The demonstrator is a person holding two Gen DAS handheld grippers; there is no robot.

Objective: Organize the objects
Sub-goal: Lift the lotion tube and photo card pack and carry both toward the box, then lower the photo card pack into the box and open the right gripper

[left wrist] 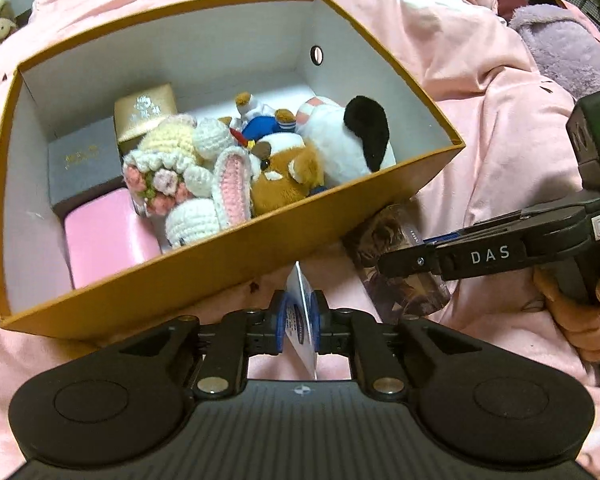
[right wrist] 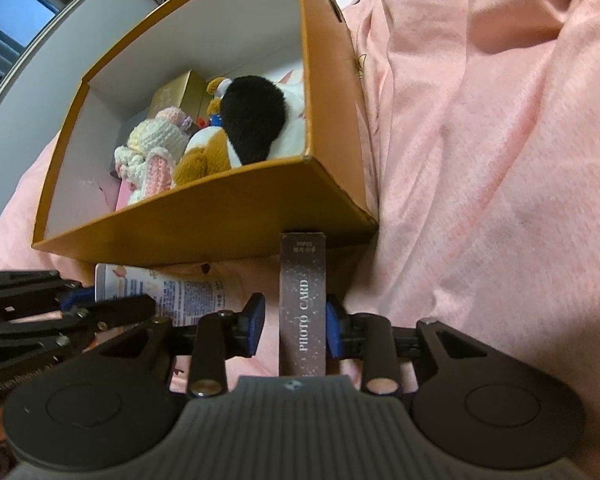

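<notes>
Two grippers work just in front of an orange cardboard box (left wrist: pixel 204 276) that sits on a pink blanket (right wrist: pixel 480 140).

The left gripper (left wrist: pixel 300 320) is clenched on a thin white packet (left wrist: pixel 300 316) with printed labels, held edge-on between its blue pads. In the right wrist view this packet lies flat on the blanket close to the near wall of the box.

The right gripper (right wrist: pixel 295 326) has a dark box marked PHOTO CARD (right wrist: pixel 302 308) between its fingers. The right pad touches it, but a gap shows at the left pad, so the grip is released. The far end of the photo card box reaches the near wall of the orange box.

Inside the orange box are a crocheted bunny (left wrist: pixel 204 176), a brown plush (left wrist: pixel 288 176), a black and white plush (left wrist: pixel 352 136), a gold box (left wrist: pixel 144 114), a grey box (left wrist: pixel 80 164) and a pink case (left wrist: pixel 108 236).

A hand (left wrist: pixel 580 308) holds the right gripper's handle.
</notes>
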